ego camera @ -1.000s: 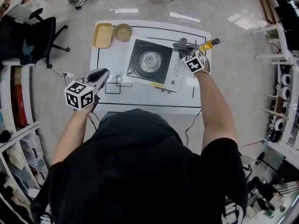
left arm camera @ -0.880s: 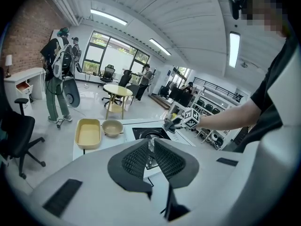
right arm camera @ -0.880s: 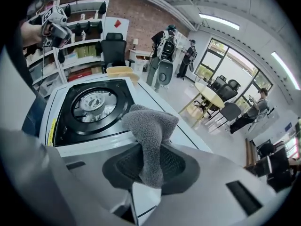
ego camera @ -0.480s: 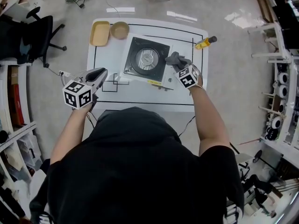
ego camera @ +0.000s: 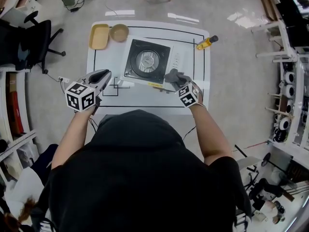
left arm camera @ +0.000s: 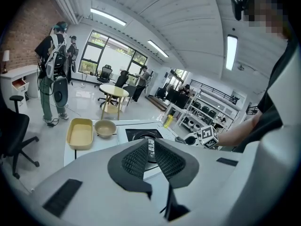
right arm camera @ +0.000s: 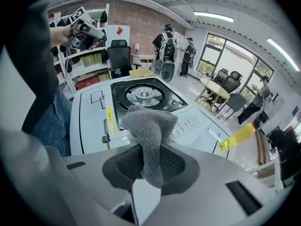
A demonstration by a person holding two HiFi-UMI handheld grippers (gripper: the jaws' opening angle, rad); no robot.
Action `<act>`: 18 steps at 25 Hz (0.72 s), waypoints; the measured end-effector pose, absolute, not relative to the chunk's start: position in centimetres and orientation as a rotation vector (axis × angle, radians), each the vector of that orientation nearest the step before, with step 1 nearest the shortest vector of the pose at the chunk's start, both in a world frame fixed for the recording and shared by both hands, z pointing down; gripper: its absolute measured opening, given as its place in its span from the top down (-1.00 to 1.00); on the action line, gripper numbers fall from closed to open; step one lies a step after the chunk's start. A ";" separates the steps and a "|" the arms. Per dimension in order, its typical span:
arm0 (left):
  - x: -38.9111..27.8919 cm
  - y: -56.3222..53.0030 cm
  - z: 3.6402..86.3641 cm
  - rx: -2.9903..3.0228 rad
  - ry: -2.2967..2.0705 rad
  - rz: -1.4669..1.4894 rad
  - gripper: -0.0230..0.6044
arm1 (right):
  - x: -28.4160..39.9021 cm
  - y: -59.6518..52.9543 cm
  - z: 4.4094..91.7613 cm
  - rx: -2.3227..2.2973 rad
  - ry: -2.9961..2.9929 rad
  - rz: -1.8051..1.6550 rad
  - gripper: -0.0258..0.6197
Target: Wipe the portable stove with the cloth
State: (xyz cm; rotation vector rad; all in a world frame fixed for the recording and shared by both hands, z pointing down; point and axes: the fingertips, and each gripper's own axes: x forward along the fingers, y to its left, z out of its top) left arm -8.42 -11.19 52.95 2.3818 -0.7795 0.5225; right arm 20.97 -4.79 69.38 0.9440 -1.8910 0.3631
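The portable stove (ego camera: 147,62), white with a black top and a round burner, lies in the middle of the white table (ego camera: 193,88). My right gripper (ego camera: 179,83) is shut on a grey cloth (ego camera: 173,76), which bunches over the stove's near right corner by the control panel. In the right gripper view the cloth (right arm camera: 148,126) stands up between the gripper's (right arm camera: 149,161) pads, in front of the stove (right arm camera: 141,95). My left gripper (ego camera: 103,74) hovers left of the stove, shut and holding nothing. The left gripper view shows that gripper (left arm camera: 150,149) aimed at the stove (left arm camera: 141,135).
A yellow tray (ego camera: 99,36) and a tan bowl (ego camera: 119,32) sit at the table's far left corner. A yellow-handled tool (ego camera: 206,42) lies at the far right corner. A black office chair (ego camera: 34,42) stands left of the table, with shelving on both sides.
My right gripper has carried the cloth from the stove's far right edge, near the yellow tool, back to the near right corner. The left gripper has barely moved.
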 end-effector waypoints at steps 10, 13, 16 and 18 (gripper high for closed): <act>-7.3 -11.0 52.9 2.387 -0.743 0.513 0.74 | 18.9 0.6 69.3 0.827 -1.921 0.433 0.61; -7.2 -11.1 52.9 2.390 -0.742 0.506 0.74 | 17.1 3.1 68.9 0.661 -2.003 0.582 0.61; -7.7 -11.3 52.7 2.390 -0.754 0.498 0.74 | 15.4 4.6 67.5 0.536 -2.079 0.671 0.61; -8.2 -11.4 52.7 2.387 -0.765 0.492 0.74 | 15.0 3.9 66.3 0.523 -2.103 0.649 0.61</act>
